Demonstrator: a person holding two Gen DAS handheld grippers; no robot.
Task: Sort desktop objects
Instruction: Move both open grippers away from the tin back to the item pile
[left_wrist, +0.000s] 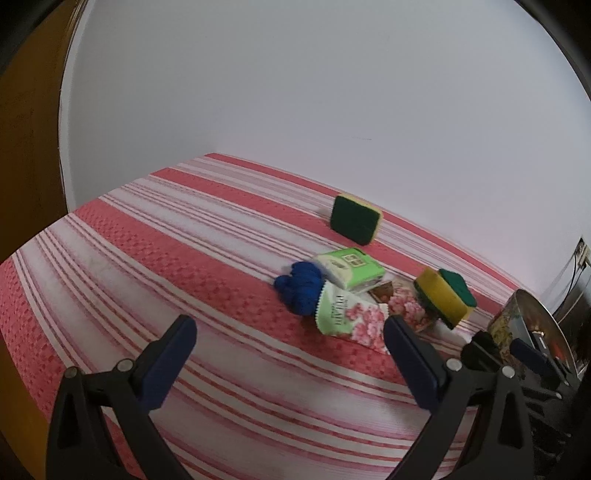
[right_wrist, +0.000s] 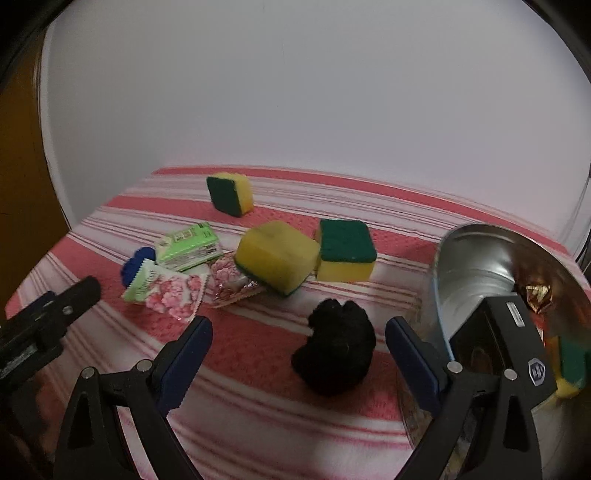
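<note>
On the striped bench (right_wrist: 110, 218) most of the sorting looks undone. A metal tin (right_wrist: 476, 258) at the right edge holds a gold wrapper (right_wrist: 537, 293) and what seems to be a sponge at its lower right, so I judge a few things are already put away. Everything else lies loose on the cloth.

Left to sort, in the right wrist view: three sponges, a far one (right_wrist: 229, 194) near the wall, a yellow-topped one (right_wrist: 277, 254) tilted on the packets, and a green-topped one (right_wrist: 345, 251) lying flat and touching it. A green tissue pack (right_wrist: 188, 247), a floral packet (right_wrist: 166, 295), a second clear floral packet (right_wrist: 231, 282) and a blue ball (right_wrist: 135, 264) crowd together to the left. A black ball (right_wrist: 336, 350) sits apart, nearest the right gripper (right_wrist: 295, 354).

The tissue pack's long axis runs left to right, slightly away toward the right. The floral packet points its long axis from the blue ball toward the near right. The black ball is roundish, with no clear axis.

The right gripper hangs wide apart and empty, its fingers either side of the black ball but short of it. The left gripper (left_wrist: 288, 354) is likewise spread wide and empty, near the floral packet (left_wrist: 351, 317).
</note>
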